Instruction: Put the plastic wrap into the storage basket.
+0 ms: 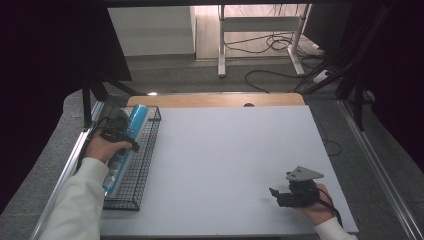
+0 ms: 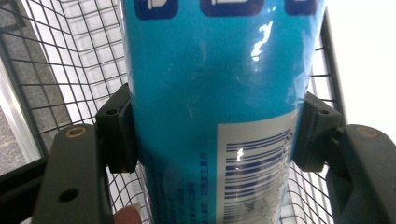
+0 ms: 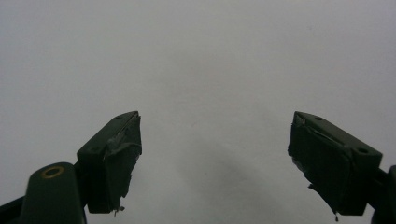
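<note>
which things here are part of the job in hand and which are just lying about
In the job:
- blue tube, clamped between the pads of the left gripper
- wire basket, with the tube over it

Lying about:
- right gripper, jaws open over the bare white table, holding nothing
- cables on the floor behind the table
- white desk frame at the back

Right hand-held gripper [image 3: 215,158]: jaws wide apart, nothing betw. them, over bare white table [image 3: 201,56].
</note>
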